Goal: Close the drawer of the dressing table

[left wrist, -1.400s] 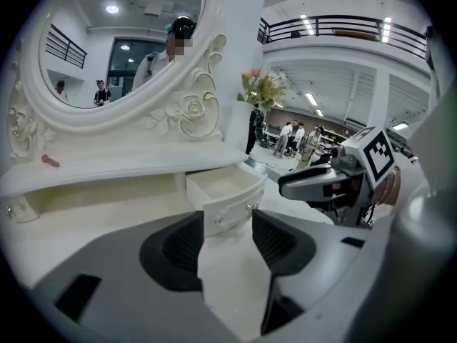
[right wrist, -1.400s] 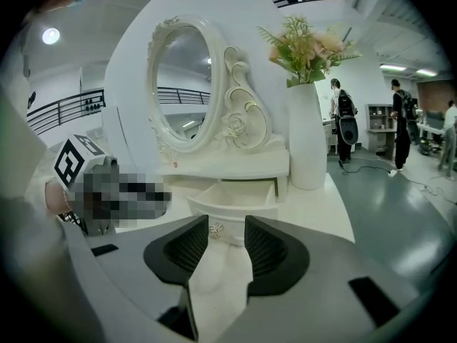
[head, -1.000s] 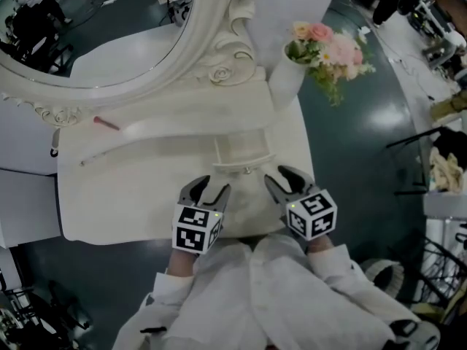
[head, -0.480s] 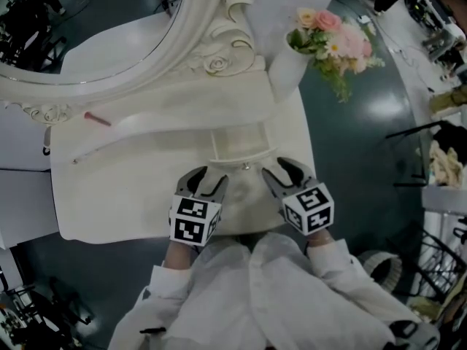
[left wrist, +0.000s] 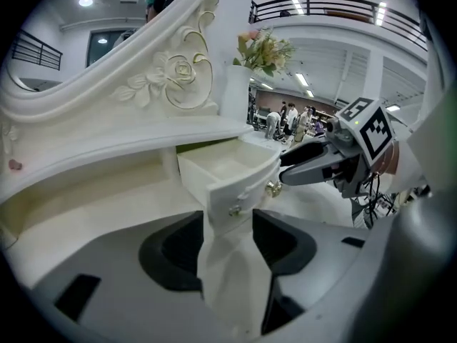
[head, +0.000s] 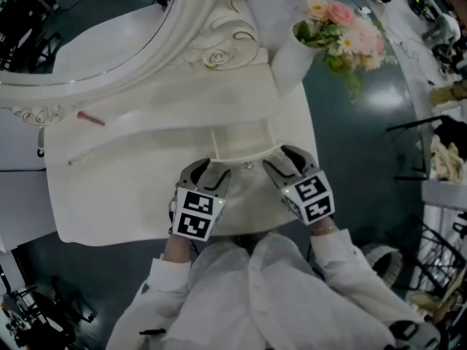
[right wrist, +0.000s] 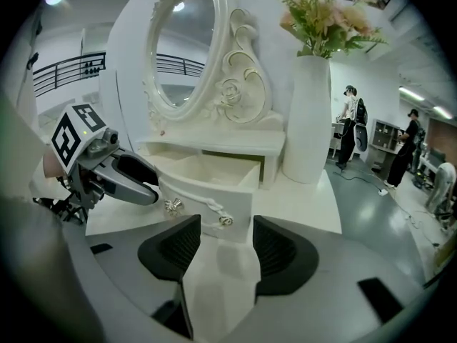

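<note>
The small white drawer of the white dressing table stands pulled out at the centre of the head view, its curved front with two small metal knobs facing the lower edge of the frame. The left hand-held gripper sits just below the drawer's left corner, its dark jaws spread wide with nothing between them. The right hand-held gripper sits at the drawer's right corner, its jaws opening with nothing between them. Whether either touches the drawer front is unclear. In the upper left is an oval mirror in a carved white frame; in the upper right, a tall white vase of pink and cream flowers.
</note>
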Motion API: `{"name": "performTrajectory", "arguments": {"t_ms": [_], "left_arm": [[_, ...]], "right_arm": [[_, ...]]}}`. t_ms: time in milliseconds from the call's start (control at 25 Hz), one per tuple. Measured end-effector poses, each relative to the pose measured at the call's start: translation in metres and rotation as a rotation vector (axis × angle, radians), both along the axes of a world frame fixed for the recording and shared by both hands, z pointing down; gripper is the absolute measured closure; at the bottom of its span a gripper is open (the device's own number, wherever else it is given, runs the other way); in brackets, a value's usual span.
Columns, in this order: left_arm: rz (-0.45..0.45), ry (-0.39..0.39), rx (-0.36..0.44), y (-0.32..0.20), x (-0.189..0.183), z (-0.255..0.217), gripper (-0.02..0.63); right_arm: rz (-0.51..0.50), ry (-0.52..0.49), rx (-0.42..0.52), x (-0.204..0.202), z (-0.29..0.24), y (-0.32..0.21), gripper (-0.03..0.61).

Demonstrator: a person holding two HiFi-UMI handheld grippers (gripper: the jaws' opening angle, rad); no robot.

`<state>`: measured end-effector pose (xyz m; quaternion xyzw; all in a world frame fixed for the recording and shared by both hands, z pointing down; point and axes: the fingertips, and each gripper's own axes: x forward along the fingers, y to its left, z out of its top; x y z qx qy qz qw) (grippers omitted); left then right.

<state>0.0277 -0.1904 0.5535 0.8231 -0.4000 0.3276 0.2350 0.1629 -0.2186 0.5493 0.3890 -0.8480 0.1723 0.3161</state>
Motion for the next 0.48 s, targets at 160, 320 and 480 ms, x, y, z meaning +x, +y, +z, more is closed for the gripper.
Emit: {"name": "performTrajectory", "arguments": {"t_ms": [160,320,480], "left_arm": [[0.022,-0.003,-0.005,-0.0036,0.0007,0.0045,0.417],[0.06,0.005,0.003,-0.0074,0.0053,0.0052,0.417],[0.095,-0.005,0.014,-0.0087,0.0091,0.0067,0.417]], "right_arm": [[-0.035,0.006,0.0,-0.0033,0.0038,-0.0041,0.373],[-0.074,-0.017,-0.01,-0.005,0.0053,-0.0066,0.368],[-0.126,-0.041,-0.008,-0.0087,0.0029,-0.0072,0.368]]}}
